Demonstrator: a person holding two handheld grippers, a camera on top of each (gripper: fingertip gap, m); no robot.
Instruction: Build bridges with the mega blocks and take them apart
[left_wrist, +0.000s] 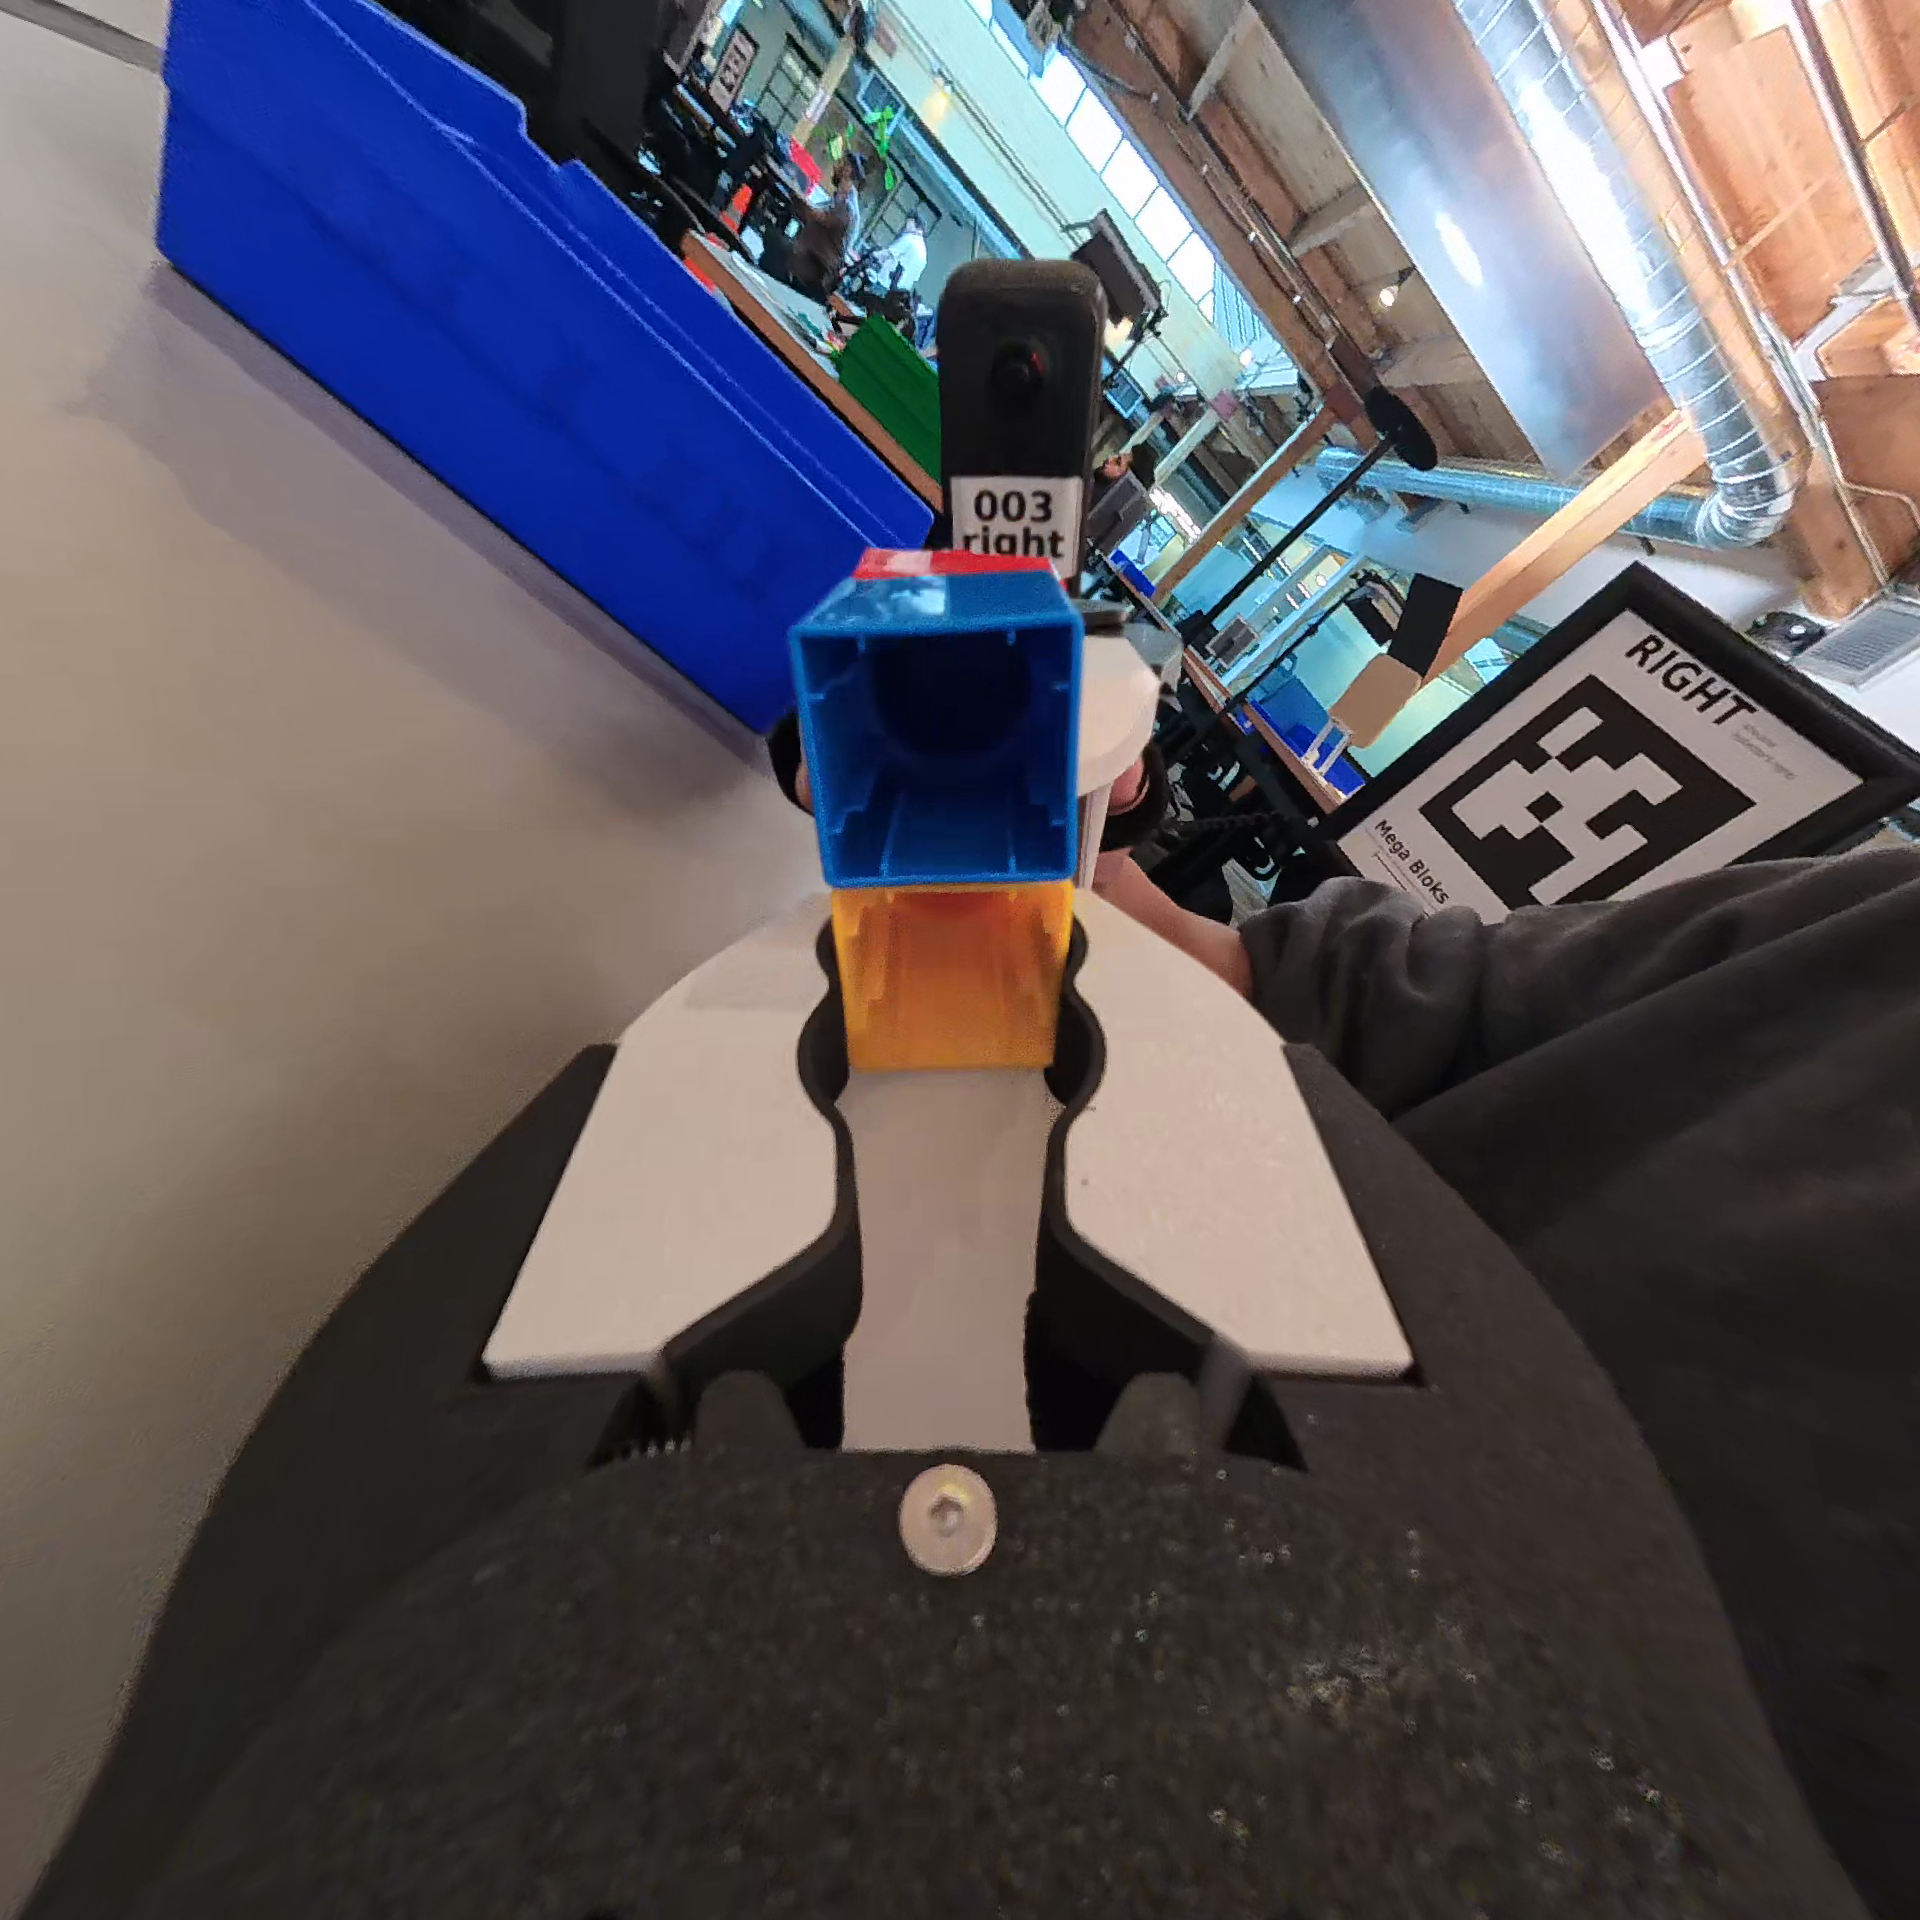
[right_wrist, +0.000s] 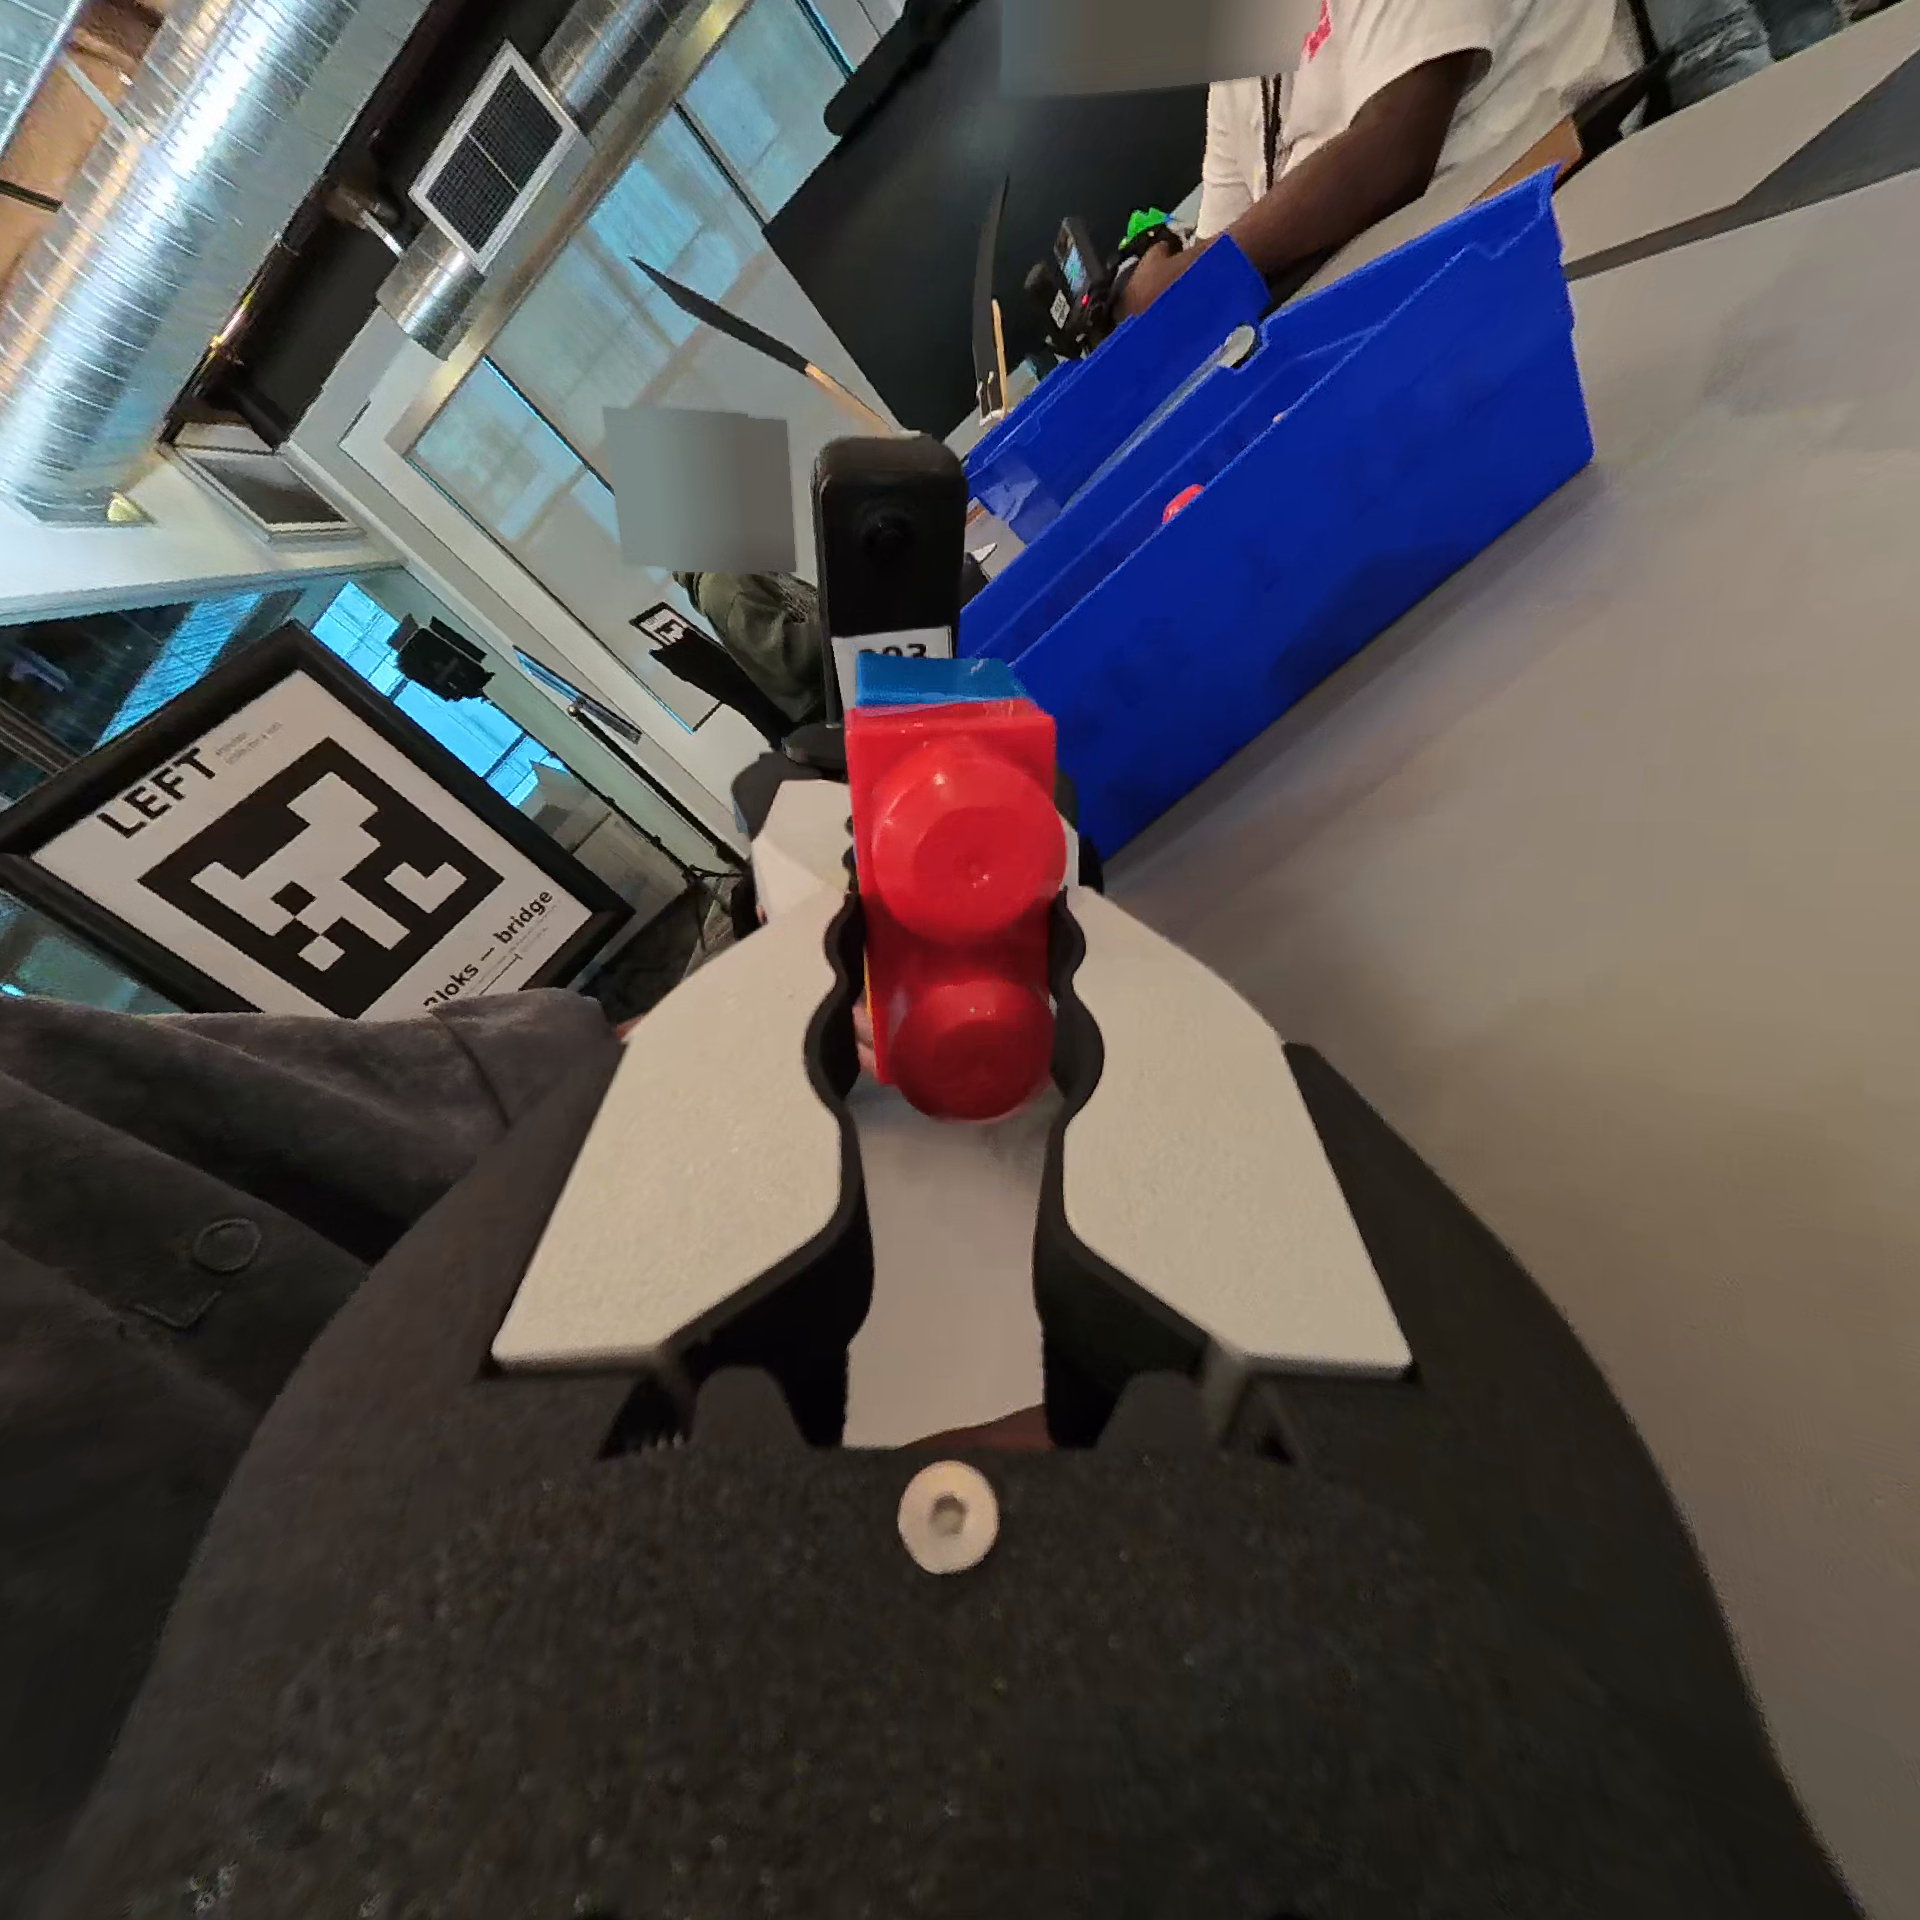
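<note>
blue block (left_wrist: 933, 744) atop yellow block (left_wrist: 951, 982) | red block (right_wrist: 951, 862) joined, held aloft

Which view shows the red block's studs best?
Right wrist view: the red block faces the camera stud-side on, both studs clear, held in the right gripper jaws. Left wrist view shows only a red sliver behind the blue block.

Workshop-like lab: exposed ducts (left_wrist: 1714, 457), marker boards (right_wrist: 301, 842), blue bins (right_wrist: 1299, 582).
</note>
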